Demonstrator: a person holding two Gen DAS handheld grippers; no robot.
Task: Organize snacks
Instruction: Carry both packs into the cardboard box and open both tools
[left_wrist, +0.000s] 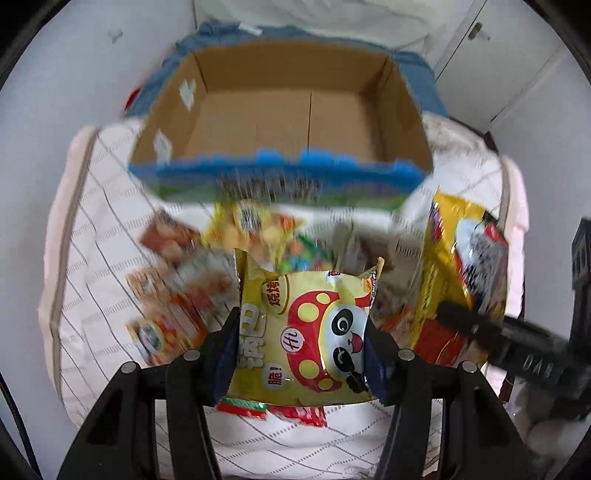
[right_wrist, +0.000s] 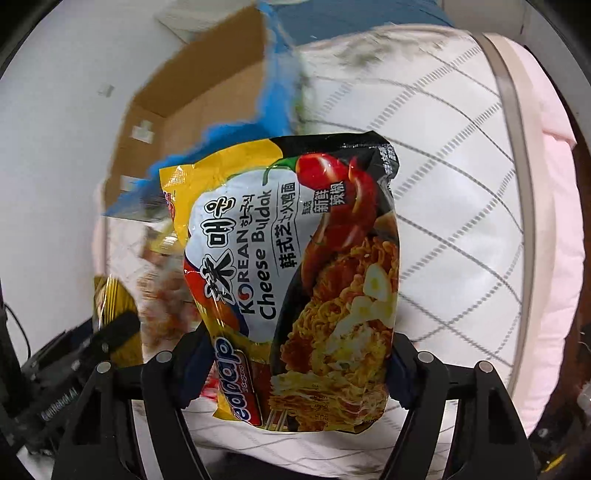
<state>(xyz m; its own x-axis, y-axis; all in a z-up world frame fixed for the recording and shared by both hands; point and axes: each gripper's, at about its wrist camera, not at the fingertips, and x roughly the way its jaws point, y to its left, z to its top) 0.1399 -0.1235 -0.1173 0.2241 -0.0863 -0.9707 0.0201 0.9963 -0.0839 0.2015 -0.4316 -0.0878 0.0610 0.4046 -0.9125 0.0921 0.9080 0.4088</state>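
My left gripper (left_wrist: 301, 345) is shut on a yellow snack bag with a panda face (left_wrist: 306, 332) and holds it above the bed. An open cardboard box with a blue outside (left_wrist: 280, 122) stands ahead of it, empty inside. My right gripper (right_wrist: 295, 365) is shut on a Korean Cheese Buldak noodle packet (right_wrist: 291, 280) and holds it off the bed. That packet (left_wrist: 461, 273) and the right gripper (left_wrist: 480, 332) also show in the left wrist view at the right. The box (right_wrist: 192, 103) lies up and left in the right wrist view.
Several blurred snack packets (left_wrist: 177, 295) lie on the white quilted bed (left_wrist: 103, 221) between me and the box. A red packet (left_wrist: 273, 410) lies under the left gripper. White walls and cabinet doors (left_wrist: 491, 55) stand behind. The left gripper (right_wrist: 110, 332) shows at lower left.
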